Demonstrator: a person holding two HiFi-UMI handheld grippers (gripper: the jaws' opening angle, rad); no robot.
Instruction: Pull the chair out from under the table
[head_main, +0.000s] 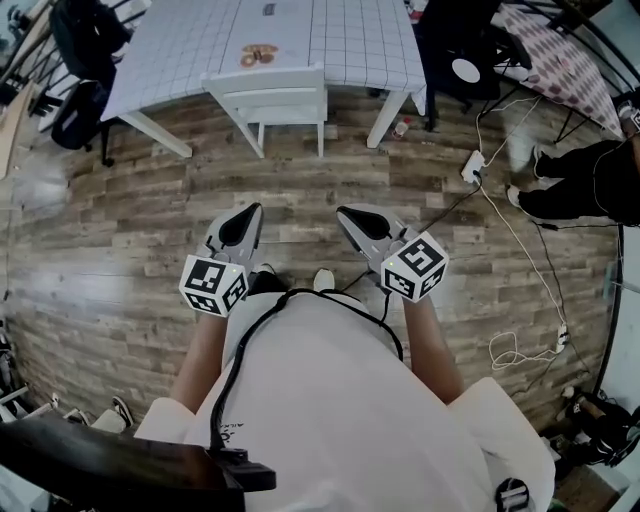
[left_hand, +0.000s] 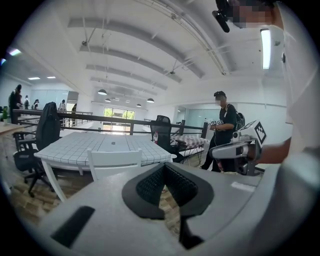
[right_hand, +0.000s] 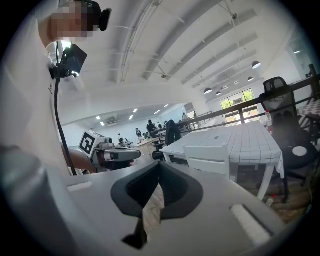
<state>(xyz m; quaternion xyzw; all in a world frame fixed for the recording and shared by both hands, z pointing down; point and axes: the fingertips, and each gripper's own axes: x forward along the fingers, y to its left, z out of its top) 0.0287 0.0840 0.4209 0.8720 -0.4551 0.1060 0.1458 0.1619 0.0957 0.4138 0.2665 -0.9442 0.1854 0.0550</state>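
The white checked table (head_main: 340, 45) stands at twelve o'clock in your head view. The white chair (head_main: 268, 100) is tucked under its near edge, just left of twelve, back towards you. It looks stiff and fairly light, with smooth paint that may be slippery, and it should slide over the plank floor (head_main: 120, 230) without lifting. Take hold of its top rail (head_main: 265, 78), one gripper near each end. Your left gripper (head_main: 254, 208) and right gripper (head_main: 343, 211) are both closed on nothing and well short of the chair, so open them first.
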